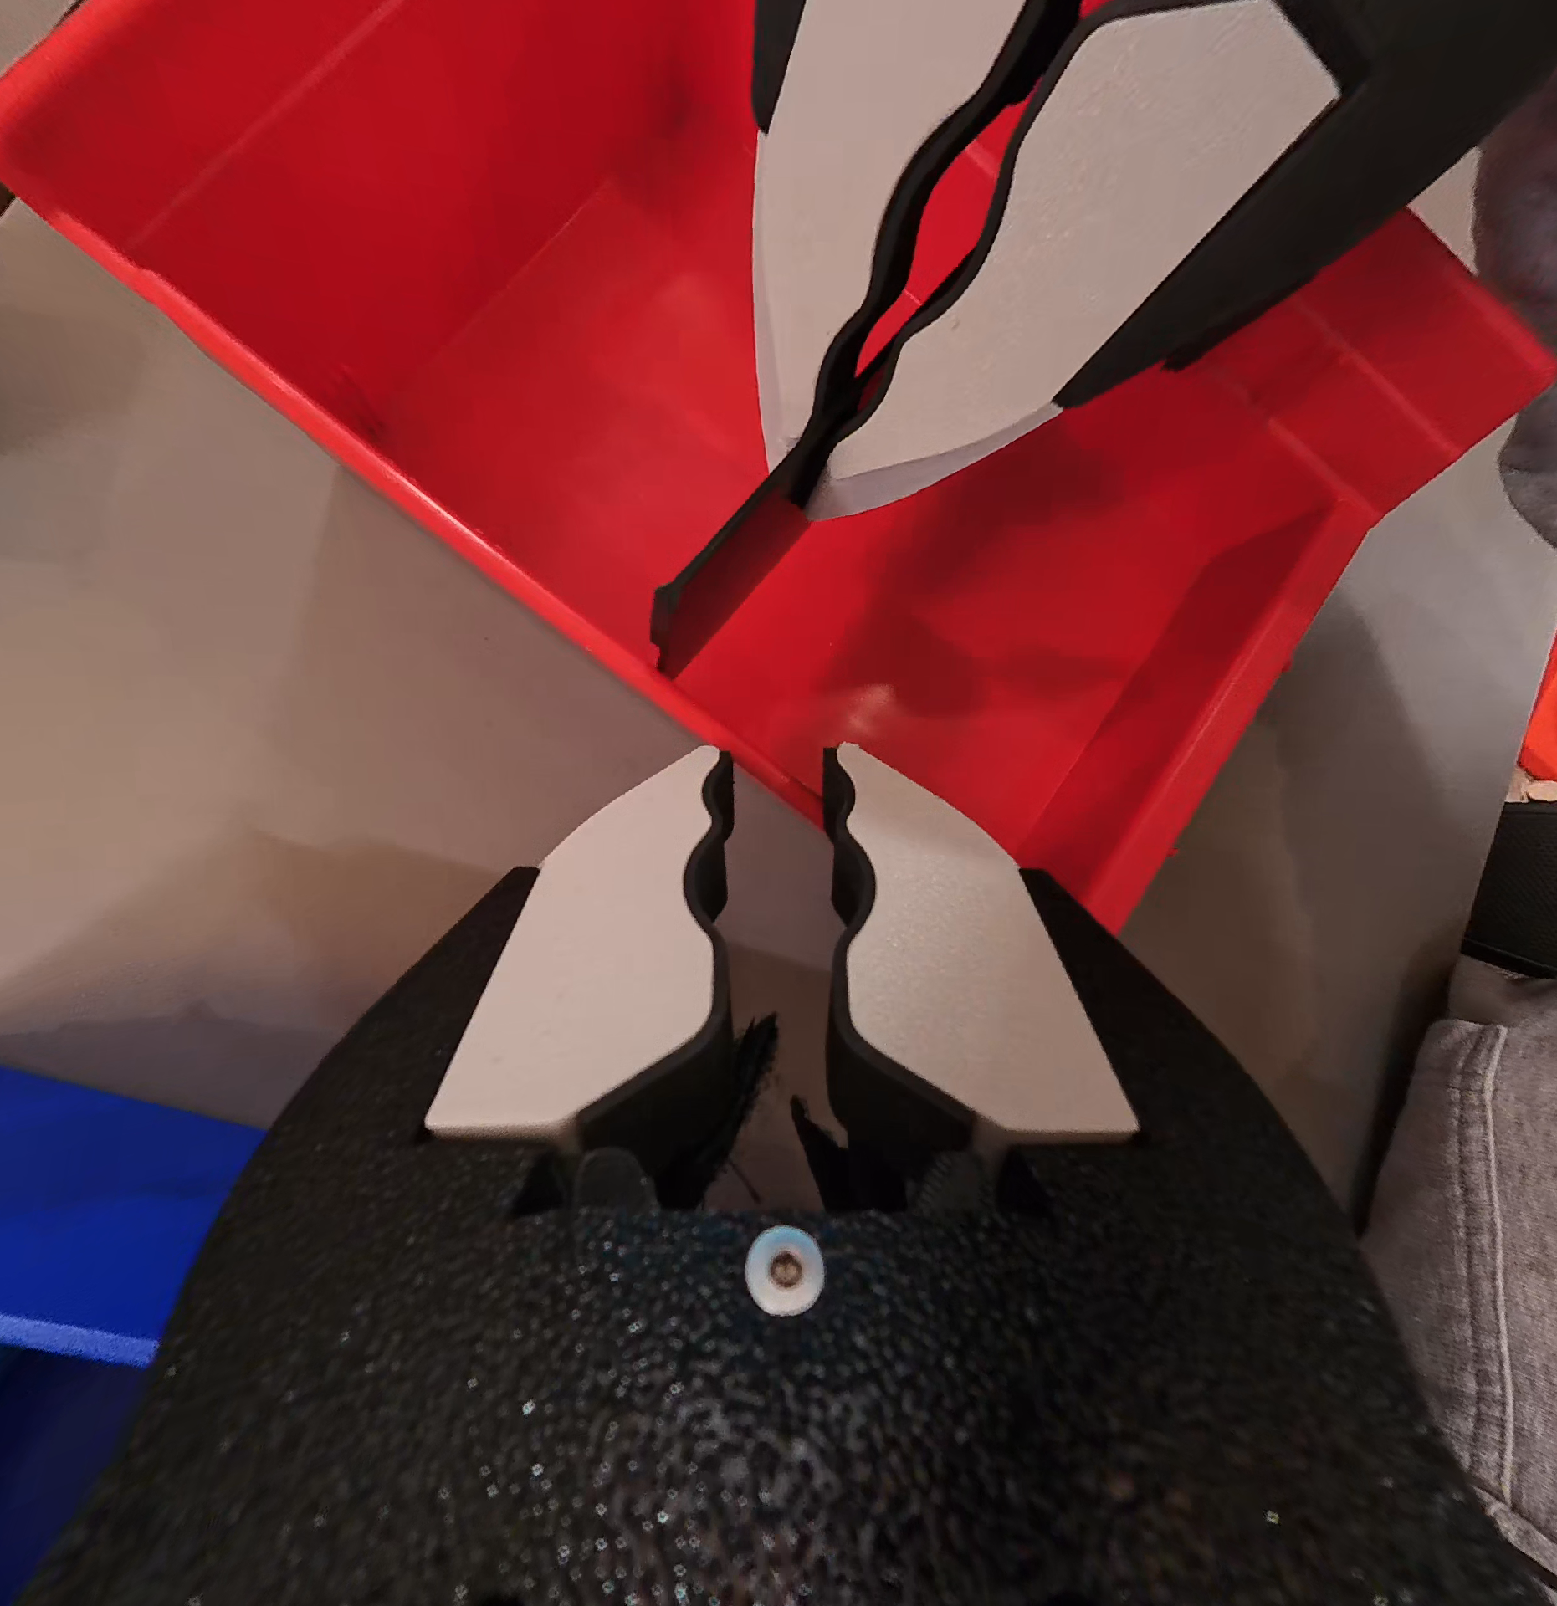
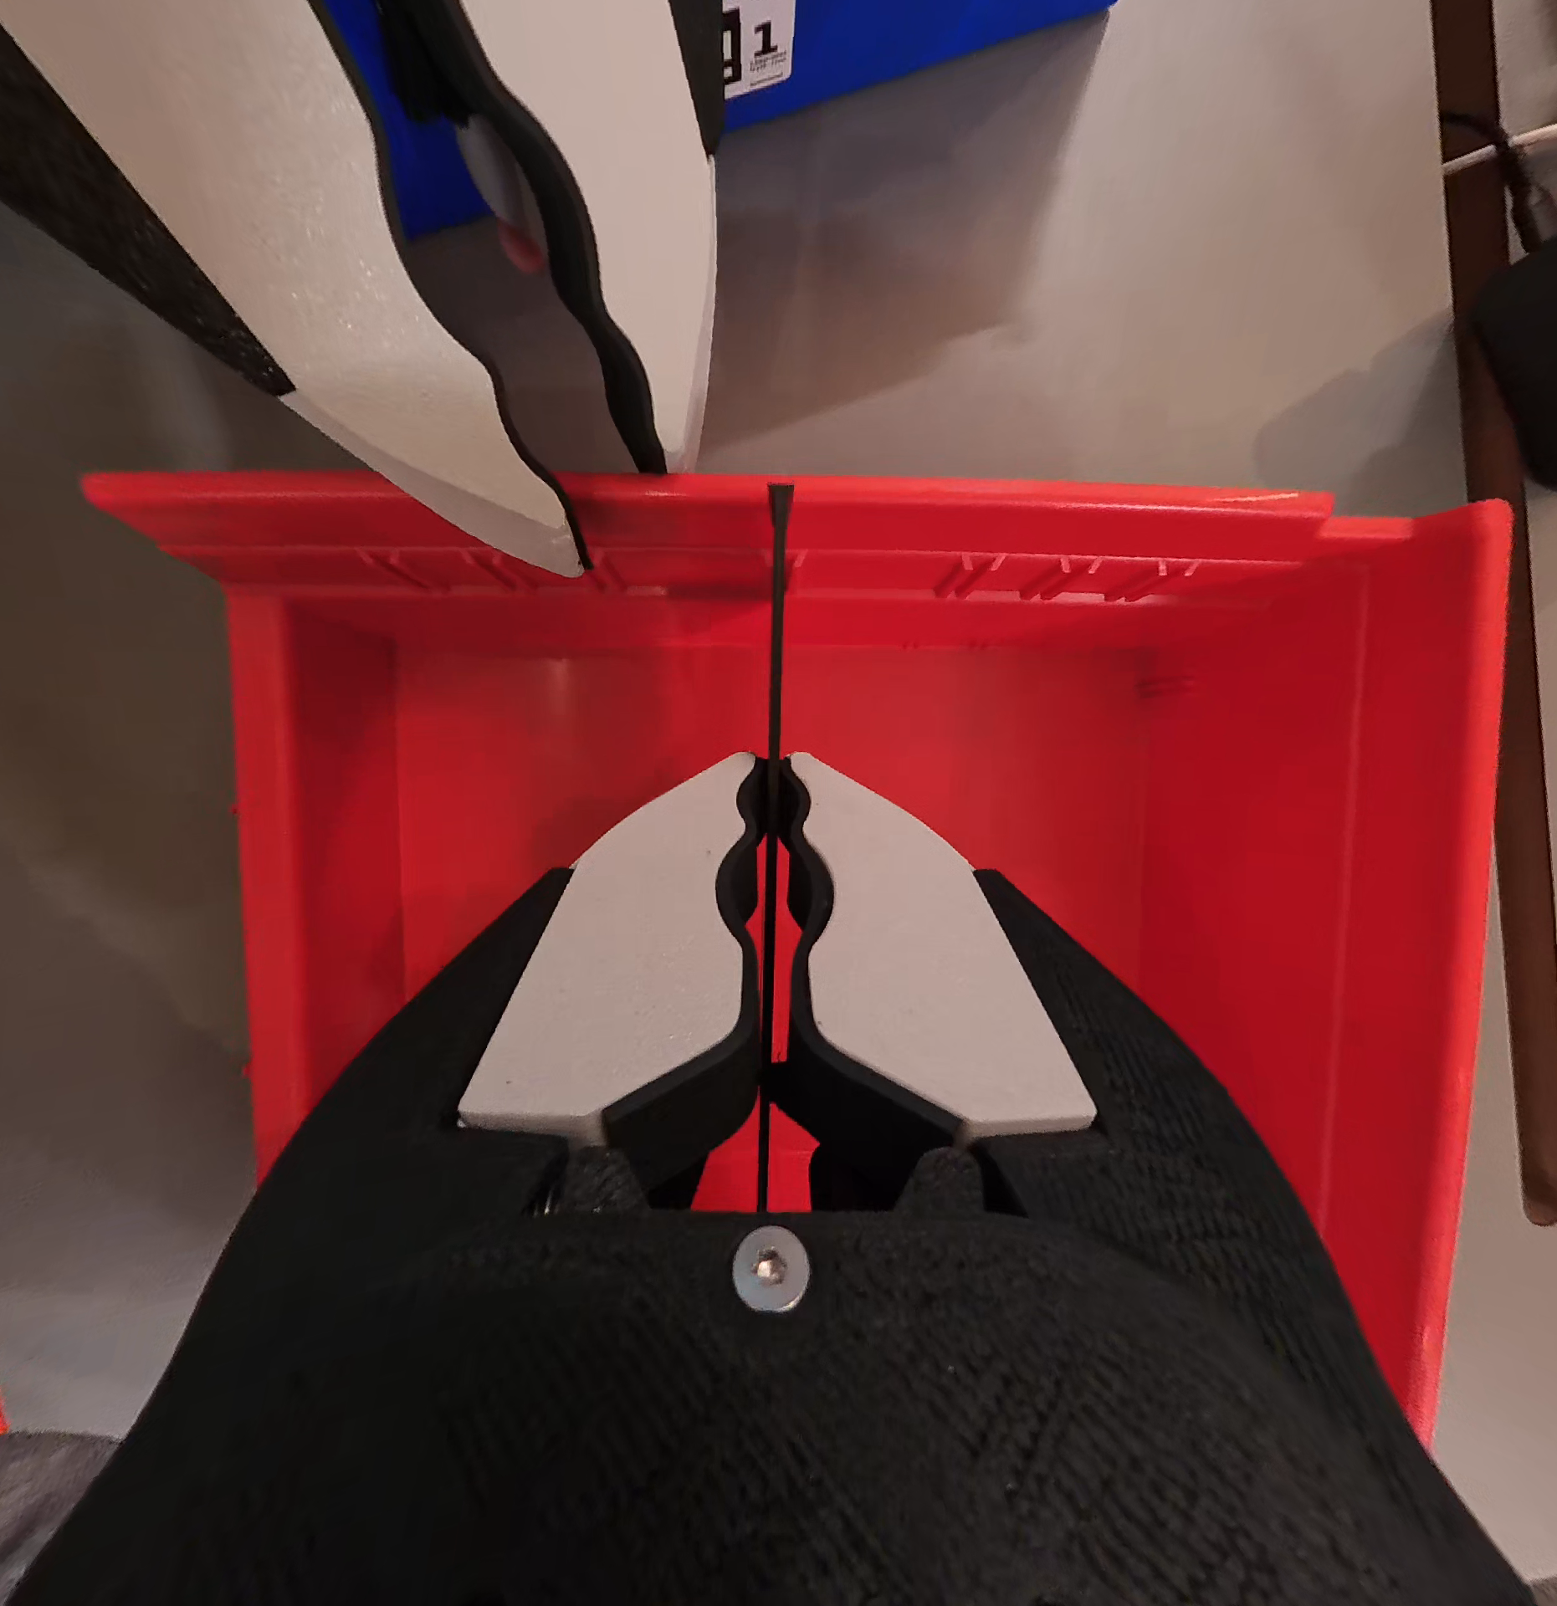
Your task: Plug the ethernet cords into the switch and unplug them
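Note:
No ethernet cord or switch shows in either view. A red plastic bin [image 1: 496, 348] lies on a grey table. A thin black divider plate [image 1: 714, 565] stands across its inside. My right gripper [image 2: 775, 769] is inside the bin [image 2: 1235, 869] and is shut on this divider [image 2: 775, 652], which appears edge-on as a thin black line between the pressed pads. The left wrist view shows the same grasp from the other side, at my right gripper [image 1: 809, 474]. My left gripper [image 1: 775, 760] is open and empty, just above the bin's near rim. It also shows in the right wrist view [image 2: 618, 513].
A blue bin [image 1: 62, 1217] stands beside the red one and bears a white label [image 2: 757, 52]. Grey cloth [image 1: 1479, 1260] lies at the right edge. A brown strap [image 2: 1505, 695] and a black object [image 2: 1531, 365] lie right of the red bin. There is about 6 cm between the tips of the two grippers. The black object [image 2: 1531, 365] is about 30 cm from both grippers' fingertips.

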`<state>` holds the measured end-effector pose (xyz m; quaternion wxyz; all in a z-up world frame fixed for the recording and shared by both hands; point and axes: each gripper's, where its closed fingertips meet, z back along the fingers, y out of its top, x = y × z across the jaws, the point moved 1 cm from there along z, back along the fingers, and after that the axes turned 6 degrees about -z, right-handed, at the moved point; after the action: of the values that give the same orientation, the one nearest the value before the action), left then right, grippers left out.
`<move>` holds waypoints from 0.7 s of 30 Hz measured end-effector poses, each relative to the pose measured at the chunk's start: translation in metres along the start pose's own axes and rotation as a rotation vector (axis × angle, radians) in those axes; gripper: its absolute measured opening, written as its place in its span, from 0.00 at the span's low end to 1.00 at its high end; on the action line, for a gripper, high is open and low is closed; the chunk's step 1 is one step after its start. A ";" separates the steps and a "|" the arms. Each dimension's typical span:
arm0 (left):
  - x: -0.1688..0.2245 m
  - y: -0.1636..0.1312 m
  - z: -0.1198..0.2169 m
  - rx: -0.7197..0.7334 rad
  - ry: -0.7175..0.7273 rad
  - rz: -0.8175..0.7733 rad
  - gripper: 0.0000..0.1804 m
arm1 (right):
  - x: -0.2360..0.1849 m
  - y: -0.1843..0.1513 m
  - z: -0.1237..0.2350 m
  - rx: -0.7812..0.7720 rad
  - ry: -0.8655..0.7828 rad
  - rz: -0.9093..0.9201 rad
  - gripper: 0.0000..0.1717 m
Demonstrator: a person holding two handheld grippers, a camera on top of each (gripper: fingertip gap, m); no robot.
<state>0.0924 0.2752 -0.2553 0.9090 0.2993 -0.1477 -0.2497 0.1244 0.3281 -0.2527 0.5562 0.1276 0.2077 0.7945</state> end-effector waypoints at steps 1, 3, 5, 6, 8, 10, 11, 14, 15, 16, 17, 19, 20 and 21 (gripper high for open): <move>0.000 0.000 0.000 0.001 -0.001 -0.002 0.11 | 0.000 -0.001 0.000 -0.008 -0.001 0.004 0.00; 0.000 0.001 0.000 0.005 -0.004 0.000 0.11 | 0.000 -0.004 0.001 -0.039 0.000 0.014 0.00; -0.001 0.001 0.000 0.012 -0.002 0.003 0.10 | -0.001 -0.005 0.003 -0.059 0.003 0.019 0.00; -0.001 0.001 -0.001 0.015 -0.005 0.005 0.10 | -0.001 -0.004 0.003 -0.065 0.001 0.022 0.00; -0.001 0.002 -0.001 0.017 -0.007 0.003 0.10 | -0.001 -0.002 0.002 -0.072 -0.009 0.032 0.00; -0.002 0.002 -0.001 0.009 0.000 -0.003 0.10 | -0.001 -0.001 0.002 -0.084 -0.016 0.040 0.00; -0.001 0.002 -0.001 0.007 0.002 -0.005 0.10 | 0.000 0.000 0.002 -0.085 -0.016 0.038 0.00; -0.002 0.002 -0.001 0.000 0.011 -0.014 0.10 | 0.001 -0.003 0.002 -0.109 -0.026 0.024 0.00; -0.002 0.002 -0.001 0.002 0.009 -0.013 0.10 | 0.003 -0.005 0.001 -0.123 -0.038 0.024 0.00; -0.002 0.002 -0.001 0.006 0.009 -0.011 0.10 | 0.003 -0.007 0.001 -0.133 -0.041 0.023 0.00; -0.002 0.002 -0.001 0.009 0.009 -0.009 0.10 | 0.003 -0.009 0.000 -0.135 -0.037 0.020 0.00; -0.002 0.003 -0.002 0.015 0.004 -0.007 0.10 | 0.002 -0.007 -0.002 -0.117 -0.019 0.008 0.00; -0.002 0.002 -0.002 0.013 0.008 -0.010 0.10 | 0.002 -0.007 -0.002 -0.118 -0.018 0.007 0.00; -0.002 0.003 -0.002 0.010 0.010 -0.013 0.10 | 0.002 -0.007 -0.003 -0.120 -0.020 0.009 0.00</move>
<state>0.0927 0.2790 -0.2554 0.9066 0.3060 -0.1427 -0.2532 0.1284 0.3314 -0.2590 0.5613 0.1029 0.1539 0.8067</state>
